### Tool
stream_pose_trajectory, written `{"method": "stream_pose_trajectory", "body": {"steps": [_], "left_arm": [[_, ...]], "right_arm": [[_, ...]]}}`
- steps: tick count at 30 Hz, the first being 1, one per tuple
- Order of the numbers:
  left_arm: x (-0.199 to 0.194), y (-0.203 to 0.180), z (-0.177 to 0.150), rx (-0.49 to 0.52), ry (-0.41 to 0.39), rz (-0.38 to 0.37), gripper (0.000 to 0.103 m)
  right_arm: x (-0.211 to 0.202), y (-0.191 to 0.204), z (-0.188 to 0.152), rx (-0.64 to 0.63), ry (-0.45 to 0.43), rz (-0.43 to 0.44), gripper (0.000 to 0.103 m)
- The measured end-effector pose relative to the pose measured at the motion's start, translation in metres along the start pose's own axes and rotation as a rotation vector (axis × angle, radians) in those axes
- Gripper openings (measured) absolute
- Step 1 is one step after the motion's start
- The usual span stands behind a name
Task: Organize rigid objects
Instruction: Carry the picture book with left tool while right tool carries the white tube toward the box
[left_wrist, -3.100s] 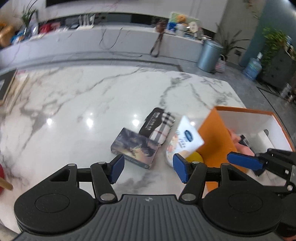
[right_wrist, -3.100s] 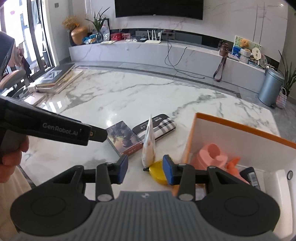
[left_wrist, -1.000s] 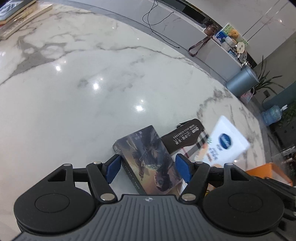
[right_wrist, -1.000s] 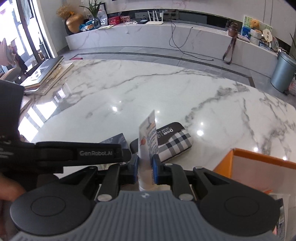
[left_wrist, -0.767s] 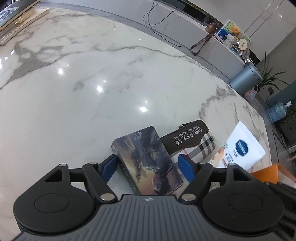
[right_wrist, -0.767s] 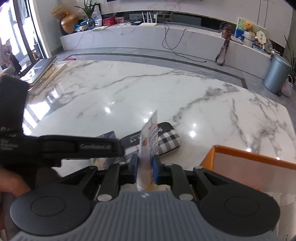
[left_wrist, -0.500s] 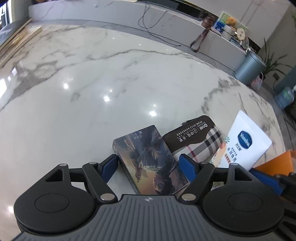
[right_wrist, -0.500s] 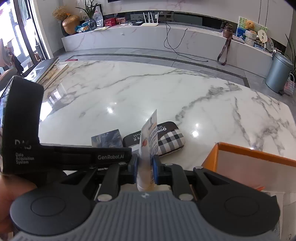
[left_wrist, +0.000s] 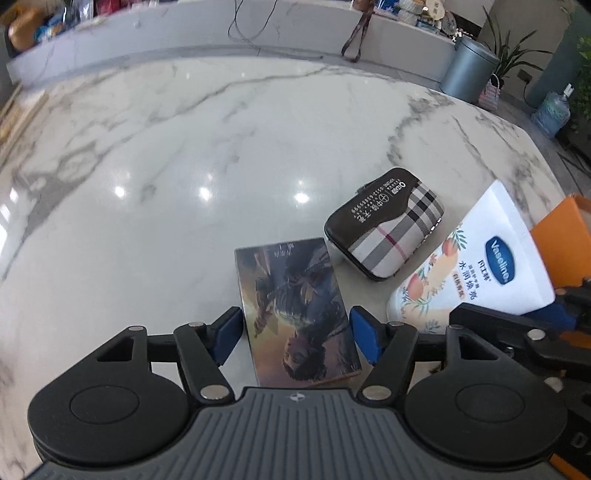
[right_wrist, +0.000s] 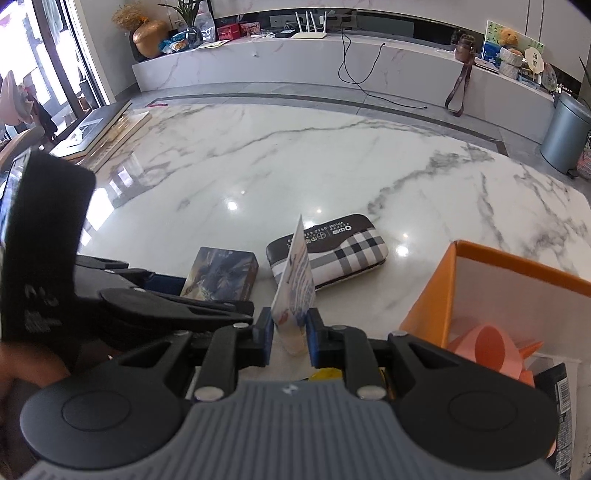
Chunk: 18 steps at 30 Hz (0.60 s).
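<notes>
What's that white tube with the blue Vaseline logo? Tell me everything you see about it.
The white plastic Vaseline tube is a soft lotion tube with a blue oval logo, peach drawings and Chinese text. Its flat crimped end points up and away. The right gripper is shut on its lower body, holding it above the white marble table, beside the orange box.

A white marble desk (left_wrist: 184, 155) with grey veins and a glossy top carries the things. A book (left_wrist: 295, 310) with a dark illustrated cover lies flat on it. Just beside the book, farther back and to the right, lies a plaid zip case (left_wrist: 386, 234) with a dark brown end. An orange box (right_wrist: 517, 295) with white inner walls stands at the desk's right side.
</notes>
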<state>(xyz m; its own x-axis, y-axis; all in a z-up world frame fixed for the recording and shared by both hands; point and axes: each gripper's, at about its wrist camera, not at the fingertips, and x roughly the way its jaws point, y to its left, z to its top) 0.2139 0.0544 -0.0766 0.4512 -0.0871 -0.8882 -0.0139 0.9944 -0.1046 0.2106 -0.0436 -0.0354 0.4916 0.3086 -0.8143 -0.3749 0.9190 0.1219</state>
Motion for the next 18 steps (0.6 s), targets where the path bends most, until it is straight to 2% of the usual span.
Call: {"method": "stream_pose_trajectory", "body": {"steps": [3,6,9,18], "left_arm": [[0.0018,-0.0061,-0.0023,0.038,-0.031,0.030,0.078],[0.0024,-0.0047,-0.0026,0.032,-0.047,0.035,0.078],[0.0025,-0.0028,-0.0033,0.026,-0.068,0.050,0.072],[0.0011,-0.0016,-0.0031,0.016,-0.058,0.055,0.069]], "right_arm": [[0.0016,0.0008,0.0003,-0.002,0.004,-0.006,0.018],[0.0048,0.0014,0.0018,0.006,0.006,-0.018,0.019],[0.0070,0.0037,0.0015,0.006,0.008,-0.036,0.019],[0.0047,0.0041,-0.0006,-0.002,0.002,-0.046,0.018]]}}
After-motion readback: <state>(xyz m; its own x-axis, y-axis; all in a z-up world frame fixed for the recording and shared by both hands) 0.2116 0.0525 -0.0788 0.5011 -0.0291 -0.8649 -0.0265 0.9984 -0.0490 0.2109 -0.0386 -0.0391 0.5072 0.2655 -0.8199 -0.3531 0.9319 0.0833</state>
